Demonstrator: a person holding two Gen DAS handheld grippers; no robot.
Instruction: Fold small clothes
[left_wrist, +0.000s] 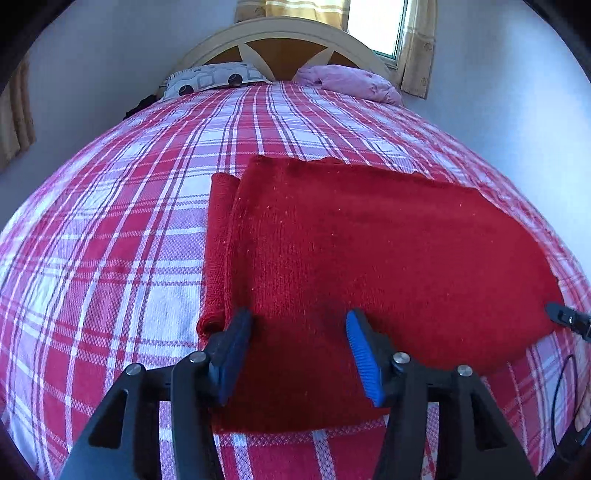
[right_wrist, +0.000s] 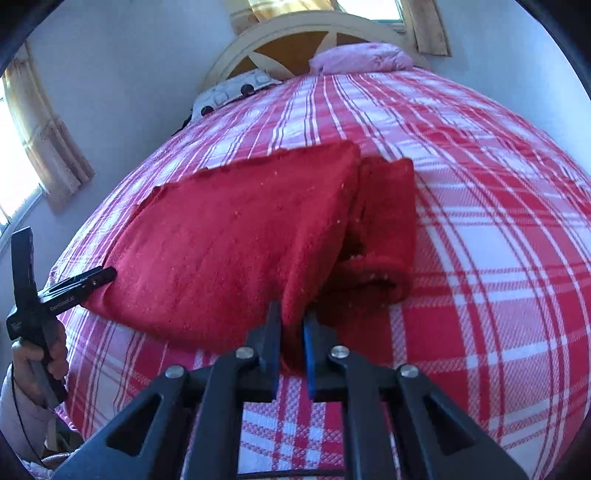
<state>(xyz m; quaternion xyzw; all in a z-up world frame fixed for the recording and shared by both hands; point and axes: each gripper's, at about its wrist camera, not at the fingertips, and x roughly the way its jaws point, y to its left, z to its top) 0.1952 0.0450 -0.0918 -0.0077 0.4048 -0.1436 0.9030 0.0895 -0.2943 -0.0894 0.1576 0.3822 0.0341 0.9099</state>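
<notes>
I see the red knitted garment (left_wrist: 362, 240) lying folded on the bed's red-and-white plaid cover (left_wrist: 110, 221), near the foot end, with a narrower folded strip showing along one side. My left gripper (left_wrist: 299, 350) hovers over the garment's near edge with its jaws spread — the knit lies under and between the blue pads (left_wrist: 364, 354), but neither pad presses on it. My right gripper (right_wrist: 291, 332) has its jaws pressed together on a lifted fold of the same garment (right_wrist: 229, 240); the cloth rises off the cover and runs straight into the pinch. In the right wrist view I also see the left gripper's tip at the garment's far corner, held in a hand (right_wrist: 35, 363). Two pillows (left_wrist: 221, 79) and a pale headboard (left_wrist: 295, 40) sit at the head of the bed — well apart from the garment.
</notes>
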